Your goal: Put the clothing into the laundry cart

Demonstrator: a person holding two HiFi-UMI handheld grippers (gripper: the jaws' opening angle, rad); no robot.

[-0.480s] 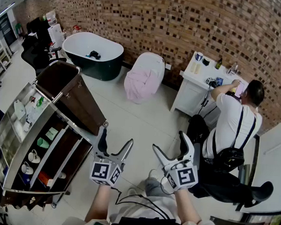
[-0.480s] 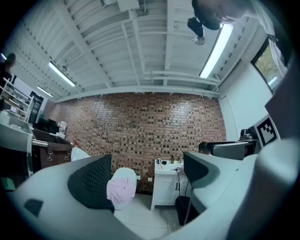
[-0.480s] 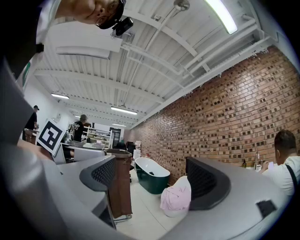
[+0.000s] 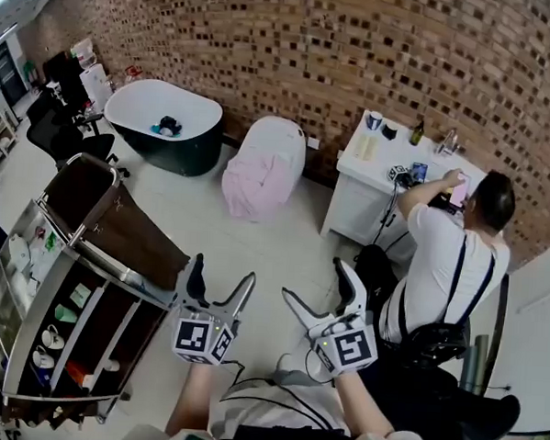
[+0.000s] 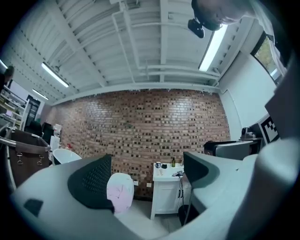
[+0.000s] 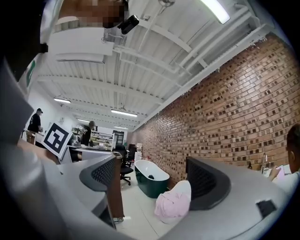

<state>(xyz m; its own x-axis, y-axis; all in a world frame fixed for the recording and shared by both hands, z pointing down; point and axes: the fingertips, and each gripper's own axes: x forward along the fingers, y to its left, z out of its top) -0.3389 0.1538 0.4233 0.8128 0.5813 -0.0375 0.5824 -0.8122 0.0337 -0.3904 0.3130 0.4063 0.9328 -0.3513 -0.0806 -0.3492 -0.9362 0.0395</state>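
Note:
A pink garment (image 4: 249, 184) hangs over a white rounded seat (image 4: 277, 141) by the brick wall, well ahead of both grippers. The laundry cart (image 4: 131, 239), a brown bag in a metal frame, stands to the left beside shelves. My left gripper (image 4: 223, 281) and right gripper (image 4: 317, 286) hover side by side above the floor, both open and holding nothing. In the left gripper view the pink garment (image 5: 119, 197) shows past the left finger of the left gripper (image 5: 145, 180). In the right gripper view the pink garment (image 6: 171, 204) lies between the jaws of the right gripper (image 6: 154, 183), far off.
A dark green bathtub (image 4: 165, 126) holding a small dark item stands at the back left. A white cabinet (image 4: 373, 187) is against the wall on the right, with a seated person (image 4: 448, 260) at it. Open shelves (image 4: 49, 322) with cups adjoin the cart. Office chairs (image 4: 64, 125) are far left.
The view has shifted so the tub, seat and cart sit lower and further left. Both grippers stay open and have drifted slightly left. Nothing was taken hold of.

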